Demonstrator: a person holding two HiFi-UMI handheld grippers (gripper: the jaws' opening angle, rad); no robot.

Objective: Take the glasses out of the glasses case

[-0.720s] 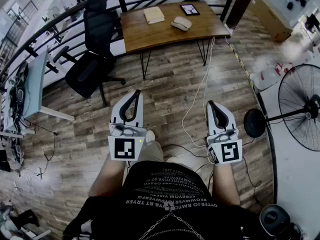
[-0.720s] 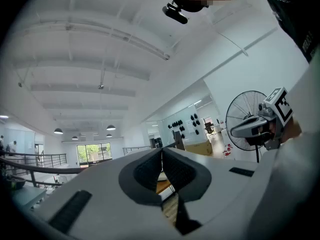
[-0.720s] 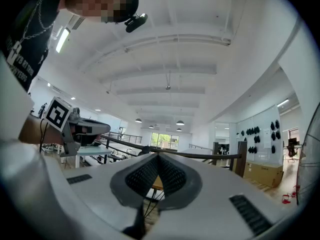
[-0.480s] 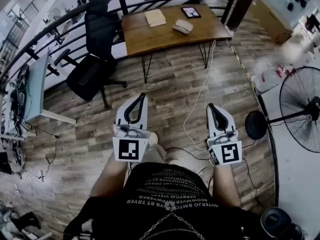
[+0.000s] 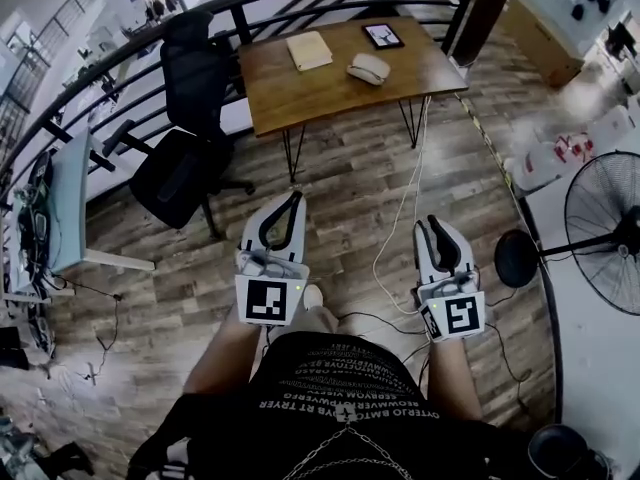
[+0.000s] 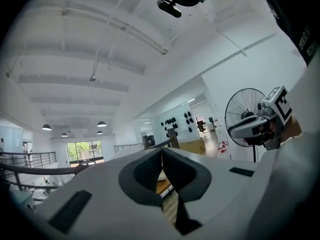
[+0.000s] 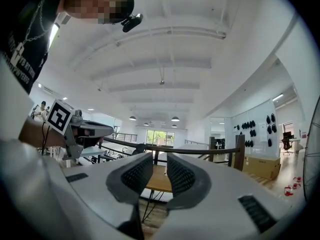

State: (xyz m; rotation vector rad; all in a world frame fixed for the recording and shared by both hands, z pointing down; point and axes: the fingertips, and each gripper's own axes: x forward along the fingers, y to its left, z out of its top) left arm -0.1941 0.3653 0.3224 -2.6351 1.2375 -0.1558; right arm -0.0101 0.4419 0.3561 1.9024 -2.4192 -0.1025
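Nothing started yet: the glasses case [image 5: 368,68] sits on the wooden counter [image 5: 330,86], apparently closed, well apart from both tools and across open floor. The left hand-held gripper [image 5: 295,196] is pressed together at its tips and empty. The right hand-held gripper [image 5: 427,224] shows a narrow gap with nothing in it. Approach, opening and lifting out the glasses all remain. Since the earlier frame the left one has drifted rightward, and the counter sits slightly lower in view.
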